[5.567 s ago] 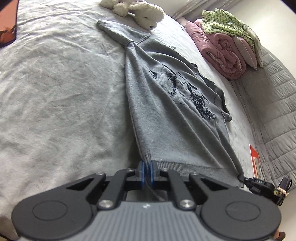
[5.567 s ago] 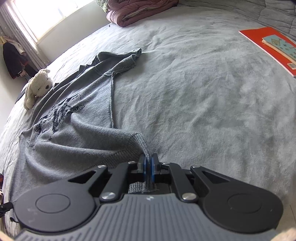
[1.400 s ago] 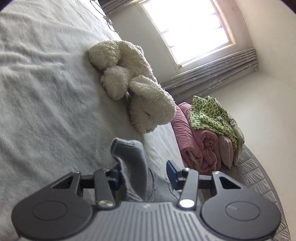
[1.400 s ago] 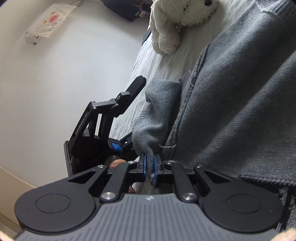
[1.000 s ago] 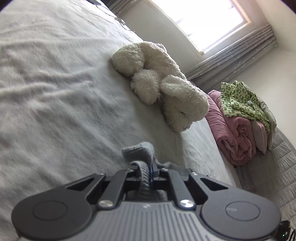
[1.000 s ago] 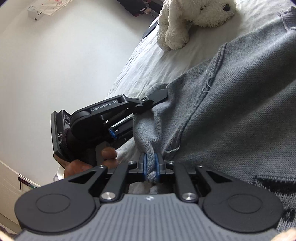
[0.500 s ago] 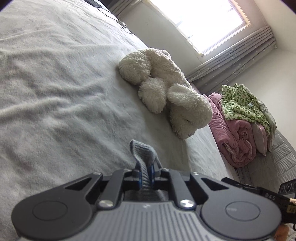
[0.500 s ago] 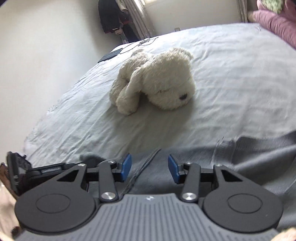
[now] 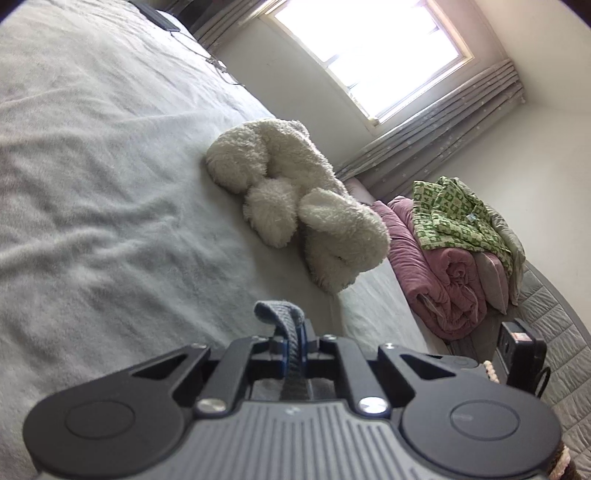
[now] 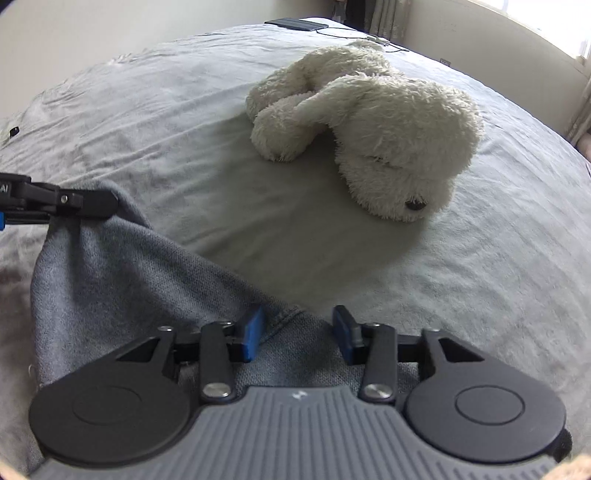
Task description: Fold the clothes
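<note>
A grey knit sweater (image 10: 122,273) lies on the grey bed. My left gripper (image 9: 293,347) is shut on the sweater's cuff (image 9: 280,314), which sticks up between the blue pads. In the right wrist view the left gripper's fingers (image 10: 88,203) pinch the sleeve end at the far left. My right gripper (image 10: 297,334) is open and empty, its blue pads just above the sweater's seam (image 10: 284,317). Most of the sweater is hidden below both cameras.
A white plush dog (image 9: 295,214) (image 10: 373,125) lies on the bed (image 10: 443,277) just beyond the sweater. Folded pink blankets (image 9: 450,273) with a green patterned garment (image 9: 458,218) are stacked at the right. A dark device (image 10: 295,25) with a cable lies at the far edge.
My right gripper let go of the sweater, opened and pulled away over the bed. My left gripper closed on the cuff and keeps holding it, drawing slightly closer to the plush dog.
</note>
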`<state>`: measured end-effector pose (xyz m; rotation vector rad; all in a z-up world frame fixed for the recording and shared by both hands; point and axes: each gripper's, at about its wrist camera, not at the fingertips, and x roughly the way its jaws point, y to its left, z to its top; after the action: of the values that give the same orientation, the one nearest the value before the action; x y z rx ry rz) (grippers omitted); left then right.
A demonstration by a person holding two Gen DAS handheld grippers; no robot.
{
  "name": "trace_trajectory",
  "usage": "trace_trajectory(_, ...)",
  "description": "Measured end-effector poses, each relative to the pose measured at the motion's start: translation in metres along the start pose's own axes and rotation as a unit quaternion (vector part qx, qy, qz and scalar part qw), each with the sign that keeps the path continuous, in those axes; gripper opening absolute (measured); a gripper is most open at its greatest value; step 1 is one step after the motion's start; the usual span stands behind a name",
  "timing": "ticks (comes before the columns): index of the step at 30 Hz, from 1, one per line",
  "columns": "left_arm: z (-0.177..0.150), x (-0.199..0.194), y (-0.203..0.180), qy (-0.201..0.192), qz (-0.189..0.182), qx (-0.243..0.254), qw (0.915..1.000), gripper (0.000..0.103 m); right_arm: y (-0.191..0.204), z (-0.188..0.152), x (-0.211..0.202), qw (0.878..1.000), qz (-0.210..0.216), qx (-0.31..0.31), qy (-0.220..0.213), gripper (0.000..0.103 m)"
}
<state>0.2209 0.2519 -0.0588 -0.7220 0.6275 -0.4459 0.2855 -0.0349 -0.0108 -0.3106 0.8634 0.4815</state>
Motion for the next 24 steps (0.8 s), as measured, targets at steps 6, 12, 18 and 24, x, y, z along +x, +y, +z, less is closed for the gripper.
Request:
trace_trajectory(6, 0.007, -0.015, -0.017, -0.006, -0.03, 0.05, 0.9983, 0.005, 0.019, -0.008, -0.034, 0.997, -0.056, -0.007, -0.058, 0.005)
trace_trajectory(12, 0.005, -0.019, -0.012, 0.043, -0.166, 0.084, 0.9815, 0.005, 0.041, -0.044, -0.086, 0.991, -0.095, 0.002, -0.096, 0.005)
trace_trajectory(18, -0.029, 0.01, -0.022, 0.151, -0.229, 0.163, 0.9478, 0.005, 0.052, -0.091, -0.084, 0.996, -0.077, 0.031, -0.043, 0.005)
trace_trajectory(24, -0.069, 0.032, -0.05, 0.245, -0.204, 0.274, 0.9075, 0.006, 0.039, -0.102, -0.087, 0.995, -0.045, 0.088, -0.02, 0.004)
